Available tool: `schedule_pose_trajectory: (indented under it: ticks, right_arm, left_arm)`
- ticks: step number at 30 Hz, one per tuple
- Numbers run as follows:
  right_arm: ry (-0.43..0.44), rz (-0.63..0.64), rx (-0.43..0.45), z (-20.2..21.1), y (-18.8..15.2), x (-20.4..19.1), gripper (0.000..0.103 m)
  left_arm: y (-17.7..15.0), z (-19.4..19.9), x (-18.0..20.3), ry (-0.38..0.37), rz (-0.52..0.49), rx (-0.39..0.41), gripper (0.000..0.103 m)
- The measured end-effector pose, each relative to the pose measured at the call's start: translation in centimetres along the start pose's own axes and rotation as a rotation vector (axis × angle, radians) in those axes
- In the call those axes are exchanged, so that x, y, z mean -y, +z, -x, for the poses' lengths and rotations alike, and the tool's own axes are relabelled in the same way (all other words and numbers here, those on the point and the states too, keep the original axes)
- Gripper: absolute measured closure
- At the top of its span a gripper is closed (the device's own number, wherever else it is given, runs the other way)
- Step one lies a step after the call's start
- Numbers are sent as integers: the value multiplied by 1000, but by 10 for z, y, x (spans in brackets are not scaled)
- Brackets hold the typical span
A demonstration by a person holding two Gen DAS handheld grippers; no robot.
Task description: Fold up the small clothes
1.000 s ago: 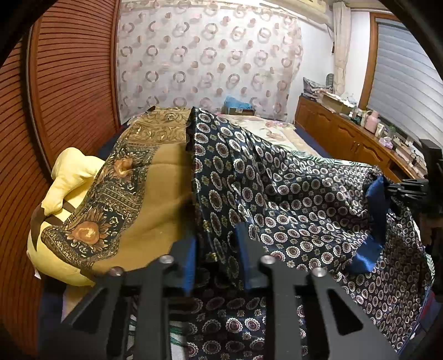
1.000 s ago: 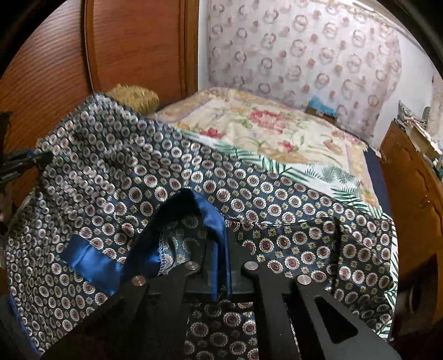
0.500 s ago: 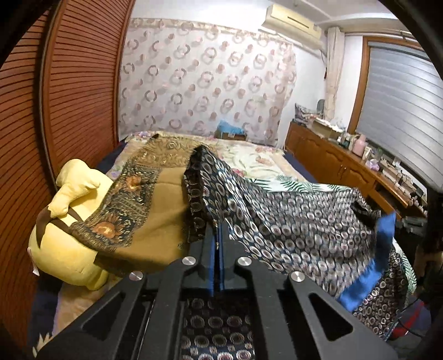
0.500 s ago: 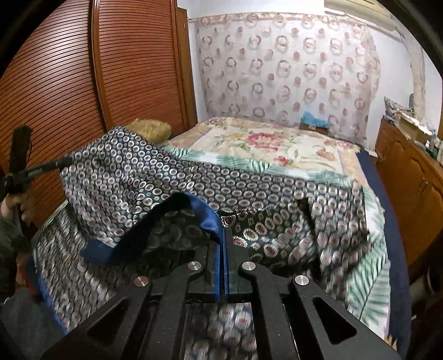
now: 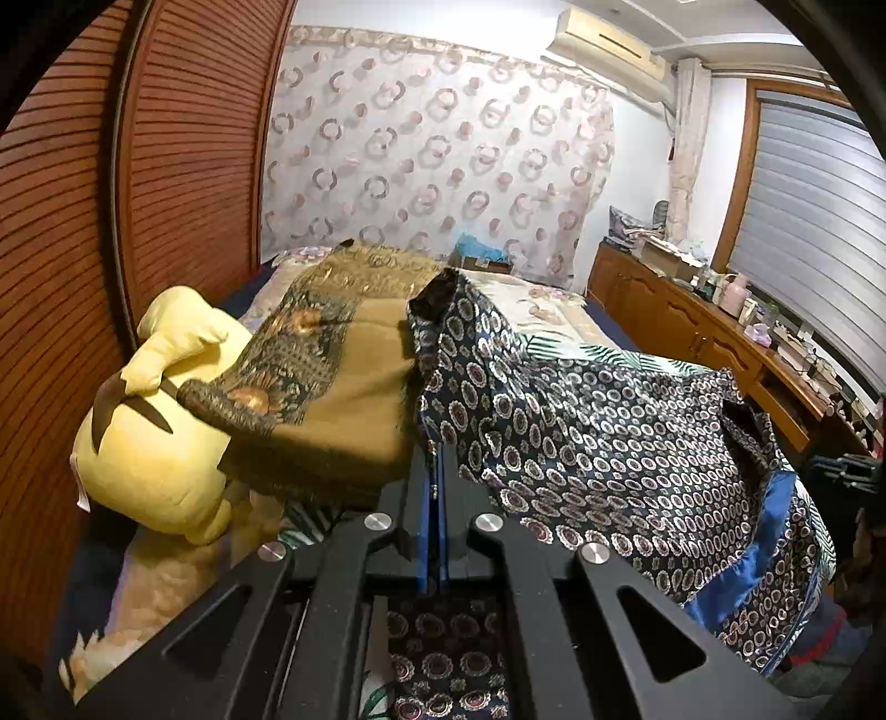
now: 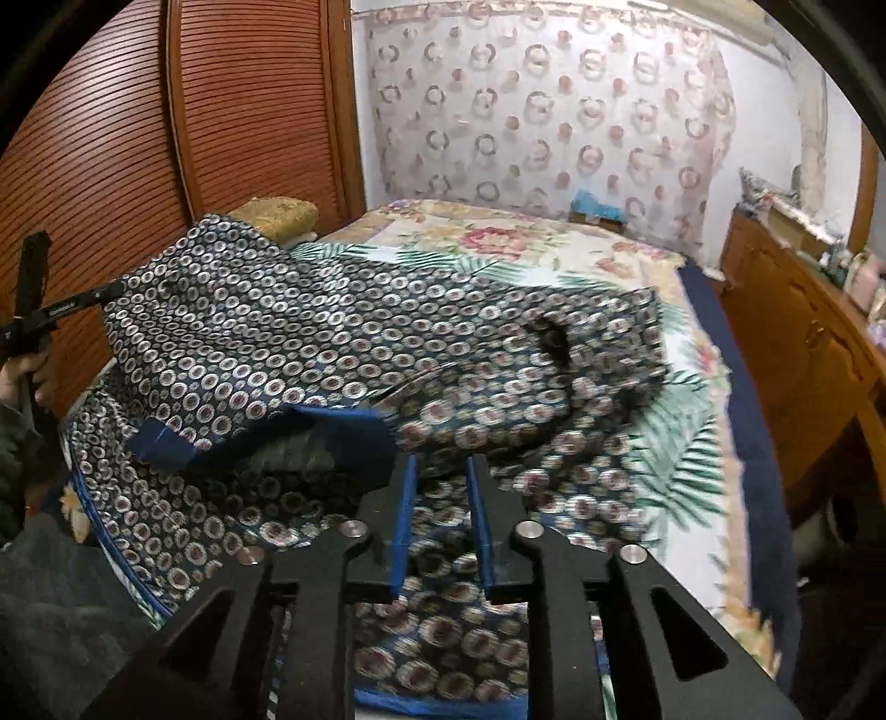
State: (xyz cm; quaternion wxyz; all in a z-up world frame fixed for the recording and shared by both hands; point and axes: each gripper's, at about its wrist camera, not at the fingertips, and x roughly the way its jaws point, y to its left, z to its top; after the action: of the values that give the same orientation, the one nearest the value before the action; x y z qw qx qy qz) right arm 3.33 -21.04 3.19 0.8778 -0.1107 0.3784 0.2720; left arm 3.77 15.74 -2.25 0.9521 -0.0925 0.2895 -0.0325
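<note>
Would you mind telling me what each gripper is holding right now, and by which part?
The left gripper pinches the patterned garment at its edge; the right gripper is opening and grips nothing.

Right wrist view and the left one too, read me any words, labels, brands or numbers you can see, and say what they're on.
Small white lettering on the left gripper's black finger, right wrist view: too blurred to read.
Air conditioner: no readable marking.
Items on the wooden sideboard: too small to read.
Patterned garment: no text.
</note>
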Motion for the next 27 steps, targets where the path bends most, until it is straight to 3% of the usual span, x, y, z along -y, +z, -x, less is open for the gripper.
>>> schedule_pose_trajectory:
  ticks: [3, 5, 7, 19, 21, 23, 27]
  right_arm:
    - [-34, -13, 18, 8, 6, 6, 78]
    - [-35, -22, 27, 4, 14, 13, 61]
    - [-43, -25, 24, -12, 22, 13, 53]
    - [-164, 0, -208, -141, 76, 41, 53]
    - [-181, 12, -224, -151, 80, 41, 68]
    - [-173, 24, -210, -150, 80, 41, 99]
    - [-154, 7, -65, -114, 76, 38, 102]
  left_arm:
    - [-6, -2, 2, -1, 1, -13, 101]
    - [-9, -3, 5, -6, -3, -22, 101]
    - [-10, -5, 8, -5, -7, -30, 101]
    - [-15, -8, 15, -24, -13, -46, 101]
    - [-16, -8, 16, -23, -16, -49, 101]
    - [-16, -7, 16, -21, -23, -48, 101]
    - [-17, -1, 15, -12, -19, -28, 101]
